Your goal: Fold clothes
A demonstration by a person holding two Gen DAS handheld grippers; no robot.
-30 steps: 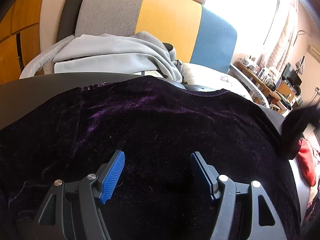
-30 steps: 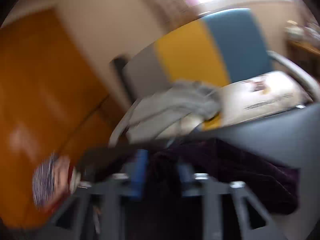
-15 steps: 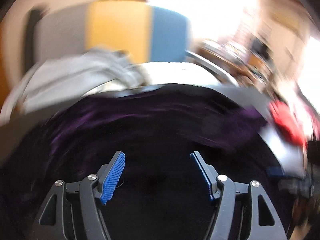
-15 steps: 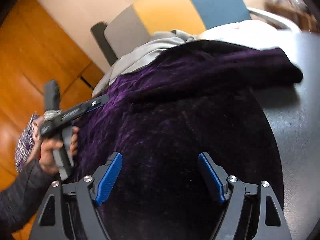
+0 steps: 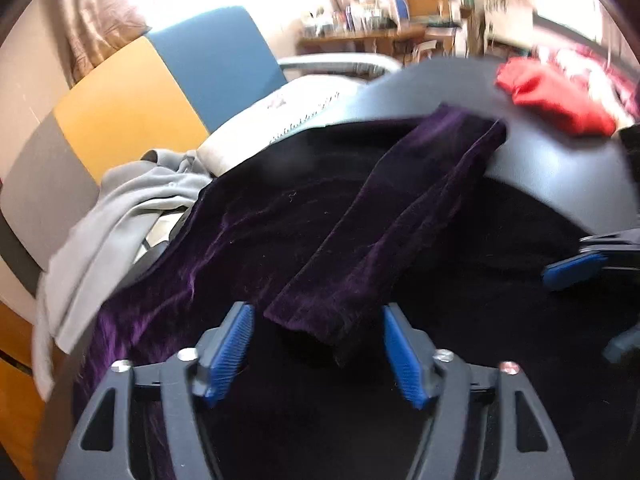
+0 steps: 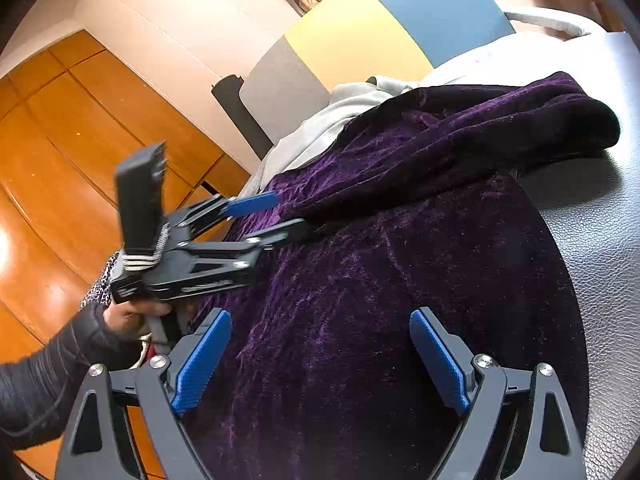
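With my left gripper [image 5: 316,344] closing around the dark purple velvet garment's sleeve [image 5: 384,232] and my right gripper [image 6: 320,360] wide and empty, I should pinch the cuff squarely.

Black plastic tongs [image 6: 320,354] on the right, with ribbed blue pads and silver screw heads at the linkage pivots; triangular cut-outs in the arms. Same build on the left tongs [image 5: 316,350]: black frame, blue ribbed pads, shiny screws. Seen from the right wrist, a tall black block on top, lashed on with pale cord. Faint lettering along the side, too small to read. Dark quilted sleeve [image 6: 48,368]; speckled fabric behind, perhaps a cuff.
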